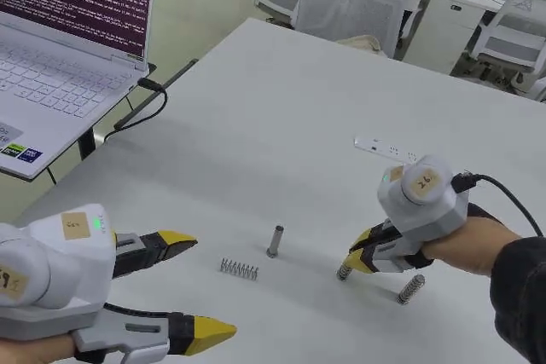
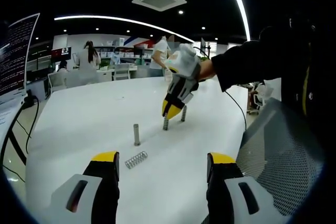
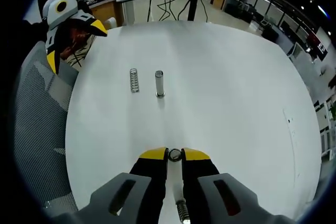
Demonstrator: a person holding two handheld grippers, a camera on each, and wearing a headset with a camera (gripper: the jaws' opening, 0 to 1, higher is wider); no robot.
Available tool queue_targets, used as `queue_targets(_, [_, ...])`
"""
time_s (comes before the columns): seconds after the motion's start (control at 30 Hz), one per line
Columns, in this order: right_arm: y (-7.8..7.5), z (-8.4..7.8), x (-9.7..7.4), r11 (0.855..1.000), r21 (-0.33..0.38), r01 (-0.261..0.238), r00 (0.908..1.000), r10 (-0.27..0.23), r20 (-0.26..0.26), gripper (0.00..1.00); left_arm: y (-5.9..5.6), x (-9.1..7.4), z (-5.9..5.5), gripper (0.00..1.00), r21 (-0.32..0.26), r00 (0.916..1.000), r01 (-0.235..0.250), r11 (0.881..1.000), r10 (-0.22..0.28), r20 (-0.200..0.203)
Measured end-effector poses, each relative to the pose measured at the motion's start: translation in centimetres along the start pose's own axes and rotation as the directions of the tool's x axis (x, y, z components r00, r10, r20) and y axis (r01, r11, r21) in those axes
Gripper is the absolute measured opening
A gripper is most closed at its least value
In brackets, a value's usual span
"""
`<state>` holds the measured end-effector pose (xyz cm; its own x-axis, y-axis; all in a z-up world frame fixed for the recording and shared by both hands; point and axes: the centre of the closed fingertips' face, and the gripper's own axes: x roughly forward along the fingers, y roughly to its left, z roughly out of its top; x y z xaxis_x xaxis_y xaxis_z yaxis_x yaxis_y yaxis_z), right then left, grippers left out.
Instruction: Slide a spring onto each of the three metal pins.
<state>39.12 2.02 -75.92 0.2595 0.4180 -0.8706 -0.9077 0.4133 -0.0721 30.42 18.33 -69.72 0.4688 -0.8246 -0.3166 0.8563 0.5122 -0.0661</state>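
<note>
Left hand-held gripper (image 1: 212, 284) — jaws wide apart, empty — at the surface's (image 1: 281, 108) near edge. Loose spring (image 1: 239, 269) lies beside bare pin (image 1: 275, 241). Right hand-held gripper (image 1: 351, 263) pinches a sprung pin (image 1: 344, 274) — largely hidden by its jaws; second sprung pin (image 1: 410, 289) just beside.

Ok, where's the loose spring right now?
In the head view the loose spring lies flat just left of the bare pin, ahead of the left gripper.

Yellow-tipped white left claw (image 1: 203, 285) and right claw (image 1: 354, 263), tan stickers (image 1: 424, 182), black cable (image 1: 503, 189), dark sleeve (image 1: 520, 287).
</note>
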Motion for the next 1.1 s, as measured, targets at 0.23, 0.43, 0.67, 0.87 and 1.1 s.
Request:
queue_targets(0.23, [0.0, 0.0, -0.1, 1.000, 0.006, 0.001, 1.0000, -0.001, 0.006, 0.08, 0.0, 0.0, 0.0, 0.64, 0.000, 1.0000, 0.000, 1.000, 0.000, 0.000])
queue_targets(0.43, [0.0, 0.1, -0.3, 1.000, 0.004, 0.008, 0.9999, -0.008, 0.013, 0.10, -0.1, 0.0, 0.0, 0.64, 0.001, 1.0000, 0.002, 1.000, -0.002, -0.001])
queue_targets(0.67, [-0.1, 0.6, -1.2, 1.000, 0.001, 0.022, 0.9991, -0.022, 0.036, 0.15, -0.2, 0.0, 0.0, 0.63, 0.004, 1.0000, 0.004, 1.000, -0.004, -0.003])
queue_targets(0.87, [-0.1, 1.5, -2.5, 0.999, -0.008, 0.045, 0.9971, -0.044, 0.062, 0.16, -0.1, 0.0, 0.0, 0.63, 0.004, 1.0000, 0.003, 1.000, -0.003, -0.003])
queue_targets(1.1, [0.1, 2.8, -4.4, 0.996, -0.028, 0.079, 0.9914, -0.076, 0.107, 0.16, 0.0, 0.2, 0.0, 0.62, 0.002, 1.0000, 0.005, 1.000, -0.005, -0.003])
